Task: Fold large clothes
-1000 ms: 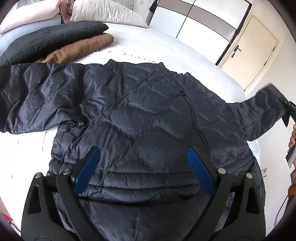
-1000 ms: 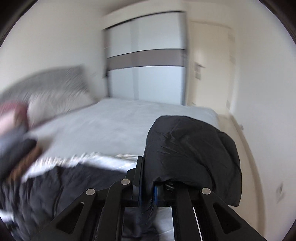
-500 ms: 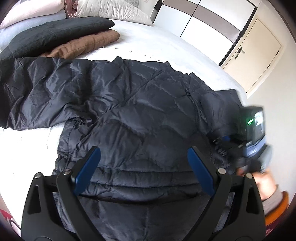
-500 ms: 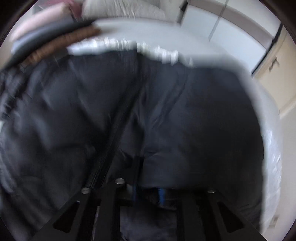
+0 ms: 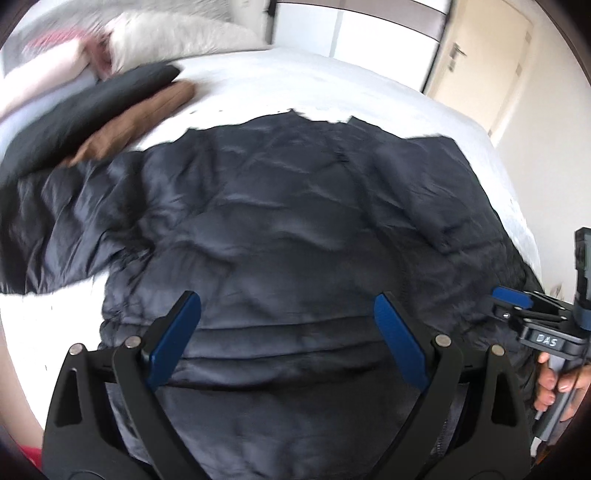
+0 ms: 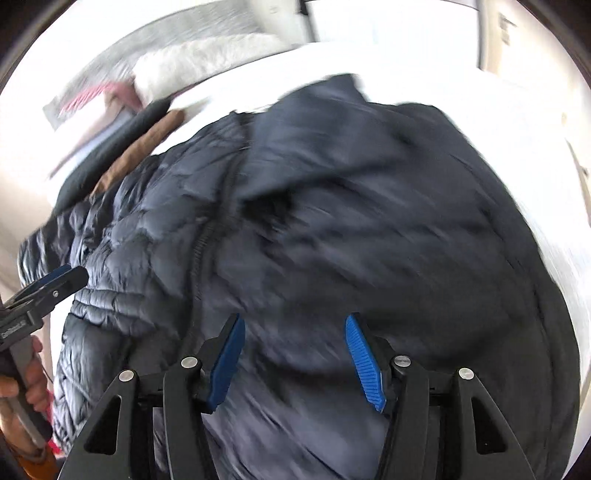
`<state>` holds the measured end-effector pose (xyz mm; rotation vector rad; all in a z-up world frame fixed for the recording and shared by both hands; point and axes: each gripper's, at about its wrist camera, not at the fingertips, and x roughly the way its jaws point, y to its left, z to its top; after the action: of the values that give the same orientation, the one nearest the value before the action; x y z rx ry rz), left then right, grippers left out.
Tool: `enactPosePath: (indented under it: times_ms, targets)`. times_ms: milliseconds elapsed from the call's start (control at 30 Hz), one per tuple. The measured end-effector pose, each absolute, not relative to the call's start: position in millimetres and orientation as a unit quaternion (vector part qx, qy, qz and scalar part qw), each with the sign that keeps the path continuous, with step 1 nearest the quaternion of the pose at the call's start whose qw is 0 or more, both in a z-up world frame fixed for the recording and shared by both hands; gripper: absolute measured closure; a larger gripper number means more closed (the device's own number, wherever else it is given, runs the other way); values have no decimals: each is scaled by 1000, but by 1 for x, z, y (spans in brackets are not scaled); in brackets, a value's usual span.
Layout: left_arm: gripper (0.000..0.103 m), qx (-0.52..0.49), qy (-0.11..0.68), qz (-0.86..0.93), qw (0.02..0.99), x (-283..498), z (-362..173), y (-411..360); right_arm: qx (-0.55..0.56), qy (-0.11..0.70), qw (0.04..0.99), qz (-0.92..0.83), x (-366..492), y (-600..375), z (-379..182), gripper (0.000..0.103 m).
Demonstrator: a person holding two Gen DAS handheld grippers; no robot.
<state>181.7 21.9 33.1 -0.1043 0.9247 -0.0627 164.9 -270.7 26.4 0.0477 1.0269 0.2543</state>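
Observation:
A large dark puffer jacket (image 5: 288,221) lies spread on a white bed (image 5: 332,85). Its right sleeve is folded in over the body (image 5: 436,192); the left sleeve stretches out to the left (image 5: 55,221). My left gripper (image 5: 288,339) is open and empty, hovering over the jacket's lower part. My right gripper (image 6: 295,354) is open and empty above the folded sleeve (image 6: 369,206). It also shows at the right edge of the left wrist view (image 5: 517,306). The left gripper shows at the left edge of the right wrist view (image 6: 59,280).
A dark folded garment (image 5: 81,107) and a brown one (image 5: 140,118) lie stacked at the bed's back left, next to pillows (image 5: 177,37). A wardrobe (image 5: 362,26) and a door (image 5: 480,62) stand behind the bed.
My right gripper carried the right sleeve over the jacket body, let it go and opened. The sleeve now lies folded across. My left gripper stayed open over the hem.

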Motion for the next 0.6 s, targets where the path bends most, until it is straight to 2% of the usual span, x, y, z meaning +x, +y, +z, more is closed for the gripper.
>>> enactPosePath:
  times_ms: [233, 367, 600]
  targets:
    - [8, 80, 446, -54, 890, 217, 46, -89, 45, 469, 878, 86, 153, -327, 53, 45]
    - [8, 142, 444, -47, 883, 248, 33, -149, 75, 468, 877, 74, 155, -343, 54, 45]
    - [8, 134, 433, -3, 891, 302, 17, -175, 77, 473, 873, 85, 148, -346, 49, 45]
